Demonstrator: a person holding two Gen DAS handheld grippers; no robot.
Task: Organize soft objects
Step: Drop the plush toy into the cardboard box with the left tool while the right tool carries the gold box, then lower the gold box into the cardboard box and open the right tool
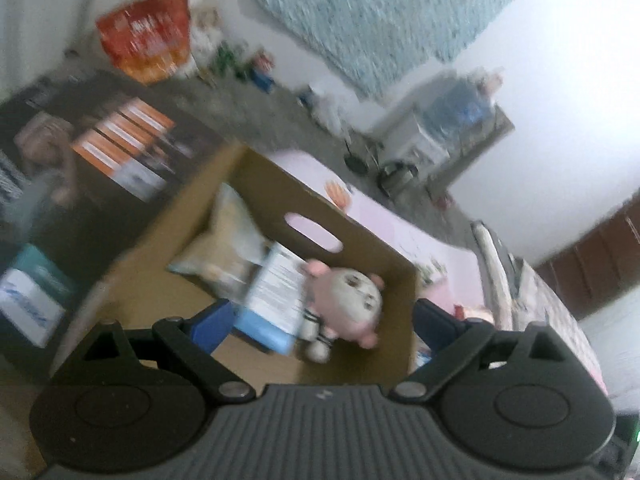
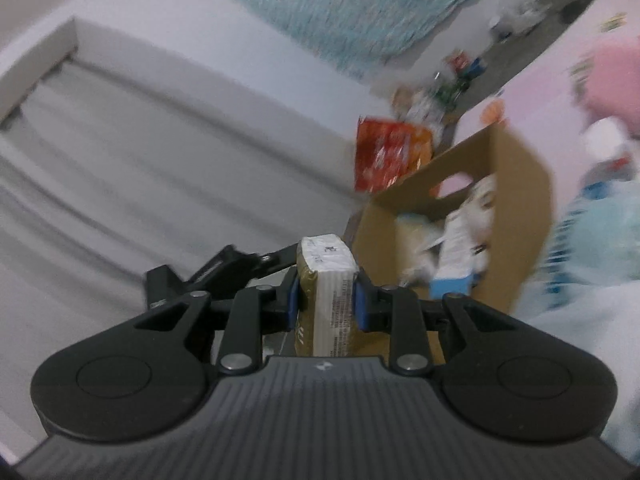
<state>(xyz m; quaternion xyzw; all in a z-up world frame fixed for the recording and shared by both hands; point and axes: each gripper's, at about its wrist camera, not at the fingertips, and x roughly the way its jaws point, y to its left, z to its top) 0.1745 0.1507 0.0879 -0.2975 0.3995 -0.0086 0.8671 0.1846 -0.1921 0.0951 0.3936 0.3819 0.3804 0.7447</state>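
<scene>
The right tool (image 2: 325, 298) is clenched on a small wrapped packet (image 2: 326, 276), its blue pads pressing the two long sides about midway up. The wrapper looks thin and crinkly, gold on one face and white with print on the other; I judge it light and somewhat yielding, and a squeeze across the flat sides, as here, should hold it without slipping. Just beyond it stands the cardboard box (image 2: 516, 216), open at the top, its near rim close to the packet's right.

The left tool (image 1: 322, 316) is released, its jaws spread wide with nothing between them, hanging over the box's near rim. Inside the box lies a pink plush doll (image 1: 348, 300) against the right wall, soft and easy to take by the round body. Beside it rests a white and blue packet (image 1: 276, 292), then a pale pouch (image 1: 224, 248) toward the far left corner.

Free room in the box is mostly along the near edge; the handle cut-out (image 1: 314, 232) pierces the far wall. Beyond, a red snack bag (image 1: 146, 36) stands on the floor, well apart.
</scene>
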